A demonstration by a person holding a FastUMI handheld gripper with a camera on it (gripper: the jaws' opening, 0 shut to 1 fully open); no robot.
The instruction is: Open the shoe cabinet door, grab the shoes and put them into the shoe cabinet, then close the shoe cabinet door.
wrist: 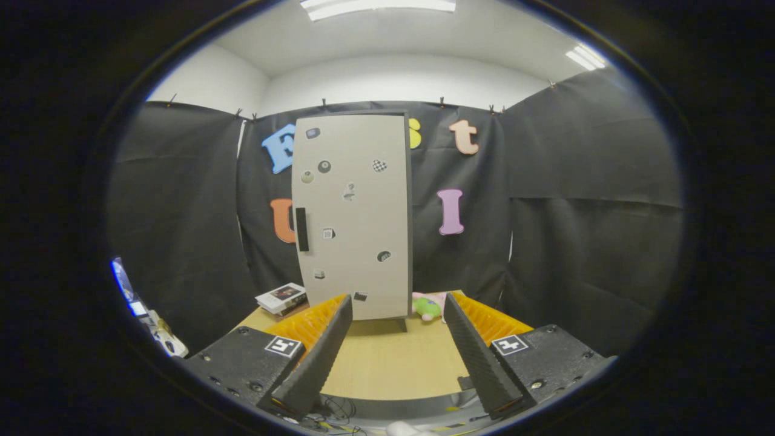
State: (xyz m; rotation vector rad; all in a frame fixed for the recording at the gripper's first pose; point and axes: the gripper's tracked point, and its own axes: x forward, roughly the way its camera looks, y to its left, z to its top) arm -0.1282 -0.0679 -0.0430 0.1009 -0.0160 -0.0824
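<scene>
Fingers point(396, 315) apart on nothing, shoe cabinet point(351, 218) shut beyond, green toy point(427, 307) half-hidden behind its corner.

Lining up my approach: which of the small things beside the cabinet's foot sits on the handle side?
The stack of books, left of the shoe cabinet below its handle; the green plush toy lies opposite.

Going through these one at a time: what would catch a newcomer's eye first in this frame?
The tall pale shoe cabinet stands upright at the far end of the wooden table, its door shut, dotted with small stickers, a dark handle on its left edge. The hand-held gripper is open, fingers spread with only bare tabletop between them, the cabinet beyond. A green and pink plush toy lies by the cabinet's right foot, a stack of books to its left.
</scene>
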